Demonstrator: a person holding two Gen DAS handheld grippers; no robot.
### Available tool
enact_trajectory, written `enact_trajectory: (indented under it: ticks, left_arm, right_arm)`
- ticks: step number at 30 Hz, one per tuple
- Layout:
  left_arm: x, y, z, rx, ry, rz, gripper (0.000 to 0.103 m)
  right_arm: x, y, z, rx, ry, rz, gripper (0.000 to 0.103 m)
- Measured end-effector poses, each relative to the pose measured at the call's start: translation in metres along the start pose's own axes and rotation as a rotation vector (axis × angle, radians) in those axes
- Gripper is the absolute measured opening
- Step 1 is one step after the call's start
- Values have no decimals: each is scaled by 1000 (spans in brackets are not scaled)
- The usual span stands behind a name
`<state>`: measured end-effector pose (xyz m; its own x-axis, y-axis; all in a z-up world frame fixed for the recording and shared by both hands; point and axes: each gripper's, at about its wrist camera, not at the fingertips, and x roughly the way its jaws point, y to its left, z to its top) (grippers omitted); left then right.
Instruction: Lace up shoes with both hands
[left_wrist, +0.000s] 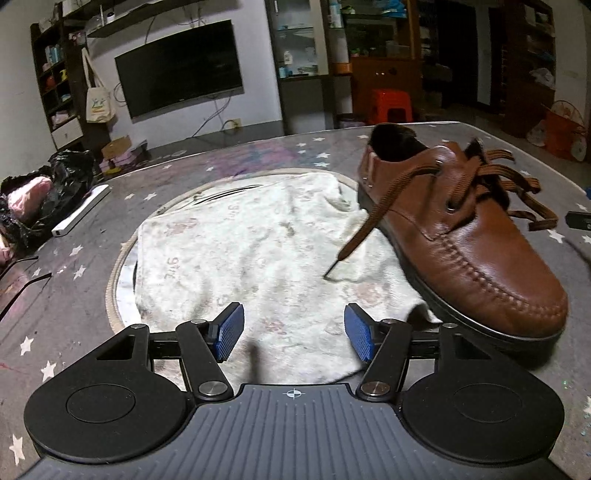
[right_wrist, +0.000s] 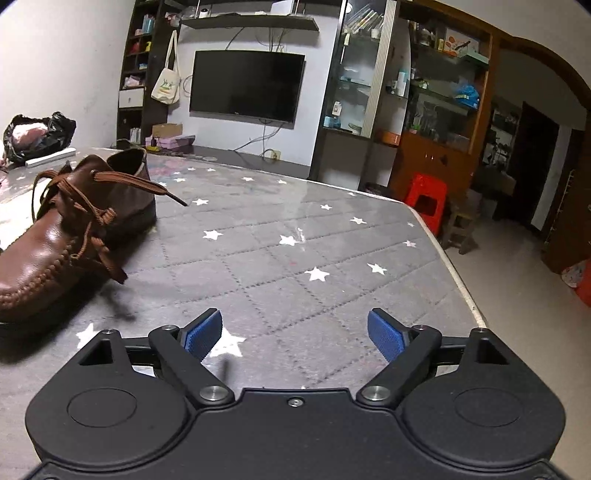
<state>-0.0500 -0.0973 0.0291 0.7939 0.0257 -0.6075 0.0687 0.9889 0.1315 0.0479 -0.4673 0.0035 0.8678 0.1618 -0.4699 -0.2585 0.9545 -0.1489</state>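
Grey quilted table cover with white stars (right_wrist: 295, 251) spans the surface; a stained white cloth (left_wrist: 240, 240) lies on it. Brown leather moccasin shoe (left_wrist: 461, 229) sits half on the cloth, right of the left gripper (left_wrist: 293, 332). Right gripper (right_wrist: 294, 334) hovers off to the shoe's side. Both spread wide, holding nothing. Flat brown lace (left_wrist: 373, 218) dangles loose — risk: thin tip slipping between pads, or a tug dragging the unanchored shoe.
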Motion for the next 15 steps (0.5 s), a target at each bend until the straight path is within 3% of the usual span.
enact_trajectory:
  ticks: [8,15]
  left_arm:
    - [-8,-2,8,0,-41,-14,61]
    - [-39,-40,37,128,-148,-185,55]
  right_arm:
    - [5,-9,1,5,3,-4,90]
    - [1,-9,4,-3,-7,3,90]
